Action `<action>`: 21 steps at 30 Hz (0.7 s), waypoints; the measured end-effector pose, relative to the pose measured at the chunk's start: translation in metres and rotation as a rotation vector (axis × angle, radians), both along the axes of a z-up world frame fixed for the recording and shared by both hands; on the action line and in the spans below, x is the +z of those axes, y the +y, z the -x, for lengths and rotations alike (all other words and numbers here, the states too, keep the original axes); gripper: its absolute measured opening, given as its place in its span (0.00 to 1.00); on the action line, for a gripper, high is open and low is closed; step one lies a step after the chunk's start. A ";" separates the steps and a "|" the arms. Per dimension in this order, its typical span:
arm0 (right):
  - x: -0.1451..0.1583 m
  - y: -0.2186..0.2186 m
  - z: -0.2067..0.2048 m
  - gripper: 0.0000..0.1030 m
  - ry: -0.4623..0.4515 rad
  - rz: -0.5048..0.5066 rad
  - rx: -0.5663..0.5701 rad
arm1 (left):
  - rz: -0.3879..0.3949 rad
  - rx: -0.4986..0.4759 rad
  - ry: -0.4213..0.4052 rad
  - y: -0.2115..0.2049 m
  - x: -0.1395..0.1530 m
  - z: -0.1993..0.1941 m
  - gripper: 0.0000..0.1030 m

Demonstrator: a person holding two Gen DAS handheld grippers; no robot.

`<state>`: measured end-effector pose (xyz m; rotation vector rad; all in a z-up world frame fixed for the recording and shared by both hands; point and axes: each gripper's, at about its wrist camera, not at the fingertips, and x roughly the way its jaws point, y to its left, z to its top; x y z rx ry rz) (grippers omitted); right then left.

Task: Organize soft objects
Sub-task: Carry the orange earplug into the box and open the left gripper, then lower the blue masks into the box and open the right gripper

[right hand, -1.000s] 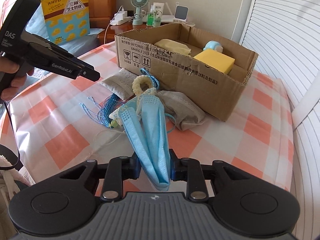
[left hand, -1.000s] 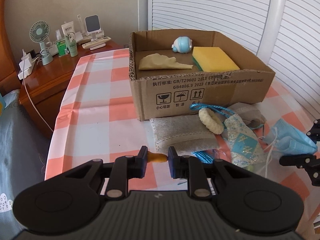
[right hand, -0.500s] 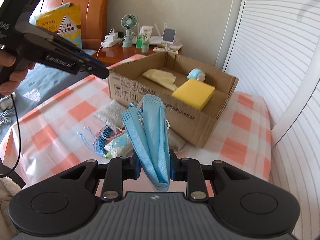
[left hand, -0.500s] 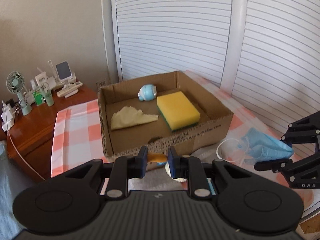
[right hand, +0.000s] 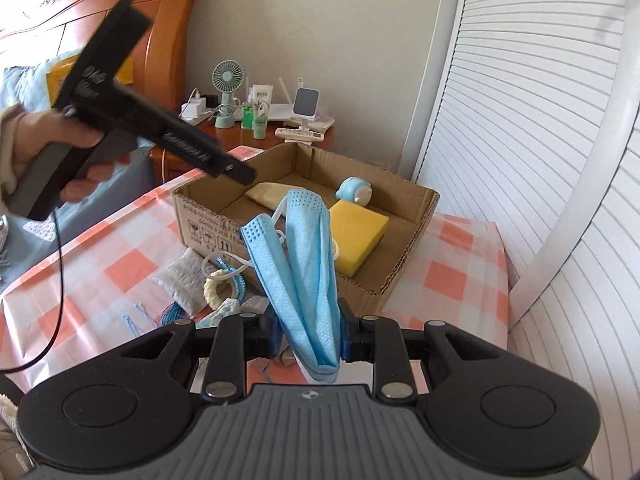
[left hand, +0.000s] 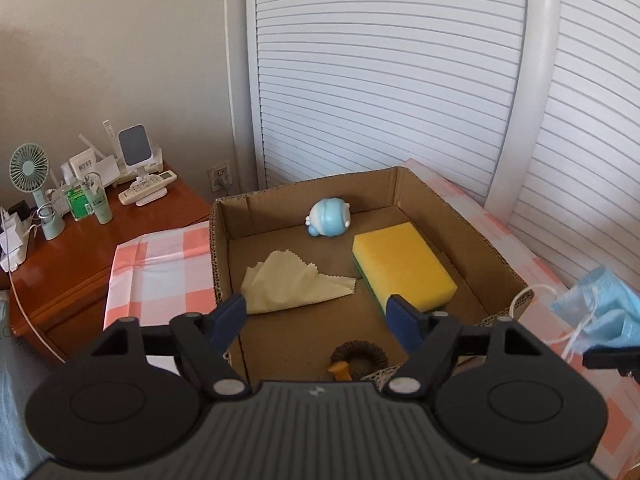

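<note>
1. In the cardboard box (left hand: pixel 496 256) lie a sponge (left hand: pixel 402 266), a cloth (left hand: pixel 294 288), a blue toy (left hand: pixel 329 218) and a dark ring (left hand: pixel 359 357) – the left gripper (left hand: pixel 318 314) above it, jaws opening, nothing between them.
2. The right gripper (right hand: pixel 308 338) pinches a blue face mask (right hand: pixel 310 264), not yet boxed.
3. Only the right wrist view shows what is left – pouches and a cream ring (right hand: pixel 218 286) on the checked tablecloth (right hand: pixel 116 264).

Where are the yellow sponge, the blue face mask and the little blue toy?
yellow sponge (left hand: pixel 402 266), left wrist view, middle of its yellow top face.
blue face mask (right hand: pixel 310 276), right wrist view, middle of the folded fabric above the tool.
little blue toy (left hand: pixel 329 223), left wrist view, centre of its rounded body.
</note>
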<state>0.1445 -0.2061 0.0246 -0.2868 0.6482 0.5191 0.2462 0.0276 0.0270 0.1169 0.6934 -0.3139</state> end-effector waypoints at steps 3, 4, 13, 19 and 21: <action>0.002 -0.001 -0.010 0.29 0.009 -0.012 -0.016 | 0.005 0.036 -0.006 0.009 -0.002 0.012 0.91; 0.002 0.000 -0.014 0.29 0.014 -0.017 -0.022 | 0.004 0.038 -0.005 0.011 -0.002 0.018 0.93; 0.017 0.021 -0.052 0.29 0.052 -0.060 -0.045 | -0.024 0.085 -0.032 0.029 0.003 0.092 0.99; 0.030 0.054 -0.094 0.29 0.065 -0.068 -0.034 | -0.044 0.148 -0.033 0.031 -0.003 0.128 0.99; 0.033 0.067 -0.110 0.29 0.069 -0.071 -0.028 | -0.039 0.177 -0.031 0.034 -0.007 0.138 0.99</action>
